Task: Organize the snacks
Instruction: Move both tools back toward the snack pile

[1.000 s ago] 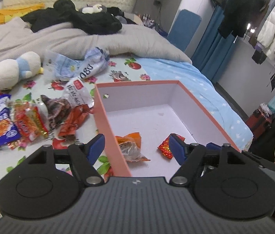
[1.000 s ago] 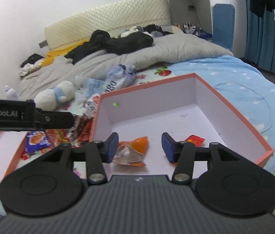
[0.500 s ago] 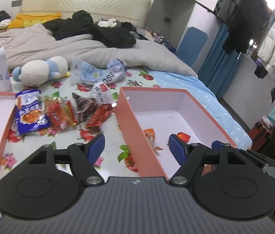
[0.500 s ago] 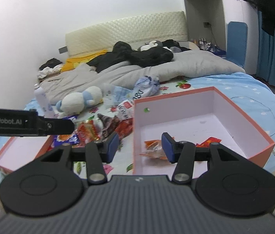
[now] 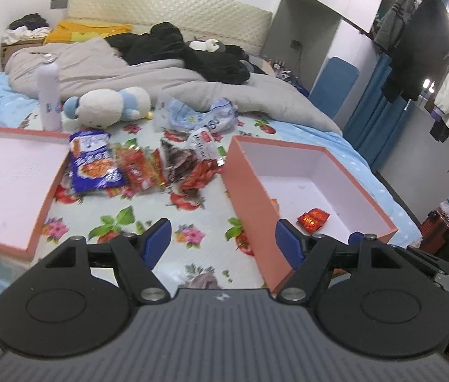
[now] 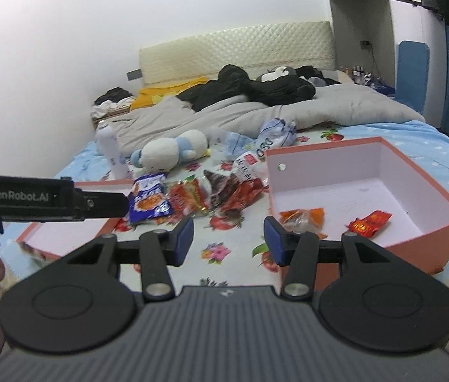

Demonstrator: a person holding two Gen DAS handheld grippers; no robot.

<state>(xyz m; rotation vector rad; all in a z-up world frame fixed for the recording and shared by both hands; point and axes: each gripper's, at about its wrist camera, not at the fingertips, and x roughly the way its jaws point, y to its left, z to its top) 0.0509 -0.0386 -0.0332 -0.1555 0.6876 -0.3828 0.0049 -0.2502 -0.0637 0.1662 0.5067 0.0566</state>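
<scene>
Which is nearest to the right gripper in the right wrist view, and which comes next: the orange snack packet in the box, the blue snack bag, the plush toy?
From the right gripper:
1. Orange snack packet, just ahead to the right, inside the box.
2. Blue snack bag, ahead left, on the bedsheet.
3. Plush toy, farther back left.

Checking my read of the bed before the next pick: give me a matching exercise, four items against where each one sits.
Items:
1. red foil packet
2. purple snack bag
3. white spray bottle
4. plush toy

Places:
A. standing upright behind the shallow lid
B. lying on its side in front of the grey duvet
C. on the floor of the deep pink box
D. on the floral sheet, right beside the lid

Pairs: 1-C, 2-D, 3-A, 4-B
</scene>
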